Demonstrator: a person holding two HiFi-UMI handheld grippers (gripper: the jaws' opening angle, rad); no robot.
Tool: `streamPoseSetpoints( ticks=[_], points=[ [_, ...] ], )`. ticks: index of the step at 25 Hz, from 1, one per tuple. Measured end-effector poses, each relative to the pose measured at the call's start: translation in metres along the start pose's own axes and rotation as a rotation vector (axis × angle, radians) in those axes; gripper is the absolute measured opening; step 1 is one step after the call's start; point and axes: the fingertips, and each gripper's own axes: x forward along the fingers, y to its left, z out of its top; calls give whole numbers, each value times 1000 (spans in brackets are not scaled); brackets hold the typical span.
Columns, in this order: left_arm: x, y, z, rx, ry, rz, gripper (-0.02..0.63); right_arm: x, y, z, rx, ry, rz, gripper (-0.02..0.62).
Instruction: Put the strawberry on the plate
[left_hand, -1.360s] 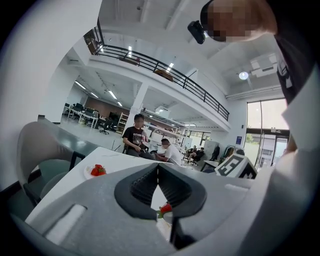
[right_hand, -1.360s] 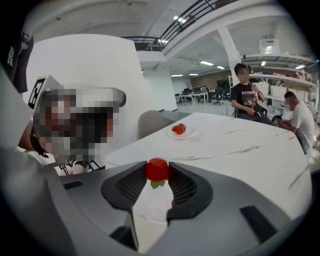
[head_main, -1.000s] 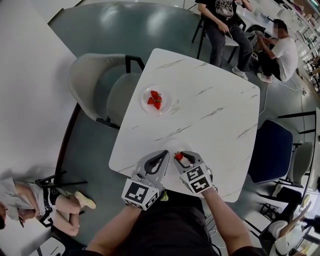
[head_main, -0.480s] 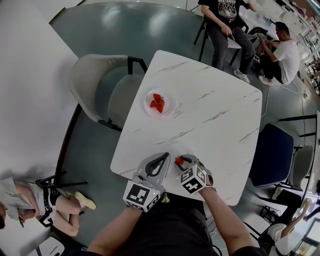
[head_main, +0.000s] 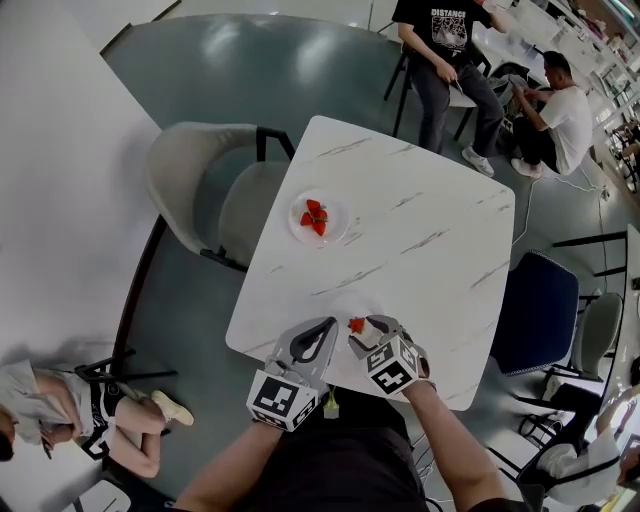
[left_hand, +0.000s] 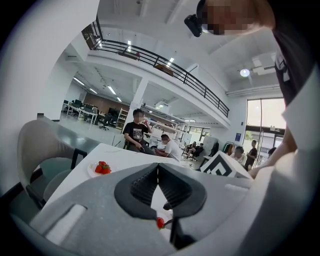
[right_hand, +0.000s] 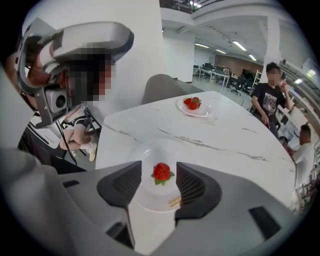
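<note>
My R gripper (right_hand: 160, 170) is open. Its jaws have just been going wider, & now they stand far apart w/ a gap on each side of the strawberry (right_hand: 161, 171). The pads don't touch it. The strawberry lies btwn them on the near plate (right_hand: 155, 150), red side up w/ green leaves at its lower end. The gripper points down at that plate.

In the head view the R gripper (head_main: 365, 331) is at the near edge of the white table (head_main: 430, 250), right in front of me. The strawberry (head_main: 356, 325) shows there as a small red dot btwn the jaws. The near plate is pale & hard to pick out on the white top.

My L gripper (left_hand: 158, 169) is closed. Its jaws meet in the middle & nothing is btwn them, so it holds nothing. In the head view the L gripper (head_main: 322, 333) is just beside the R one, also at the near edge. Low down past its jaws I can see the strawberry (left_hand: 160, 223) too.

The far plate (head_main: 336, 225) sits well apart from the grippers, near the table's left side, w/ other berries (head_main: 315, 215) on it. A grey chair (head_main: 195, 170) stands next to that side. A blue chair (head_main: 540, 305) stands at the right side.
</note>
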Motion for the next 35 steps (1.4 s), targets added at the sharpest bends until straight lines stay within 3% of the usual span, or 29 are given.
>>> streamPoseSetpoints(
  ticks=[3,7,14,18,27,35],
  points=[
    [-5,-8,11,4,12,-3,11,-30,2,17,42,-59,-2,204],
    [-12,-19,30,13,5,-5,10,-75,5,49,135,-215,14,199],
    [-20,-39,70,51,-46,-3,11,-133,0,90,210,-411,-5,73],
    [-27,-50,90,19,-45,17,11,-174,-1,112,259,-530,-7,3],
    [-40,-85,156,5,-105,-52,11,-278,3,177,264,-830,14,3],
    [-56,-113,192,34,-163,-67,11,-315,15,194,223,-923,16,3]
  ],
)
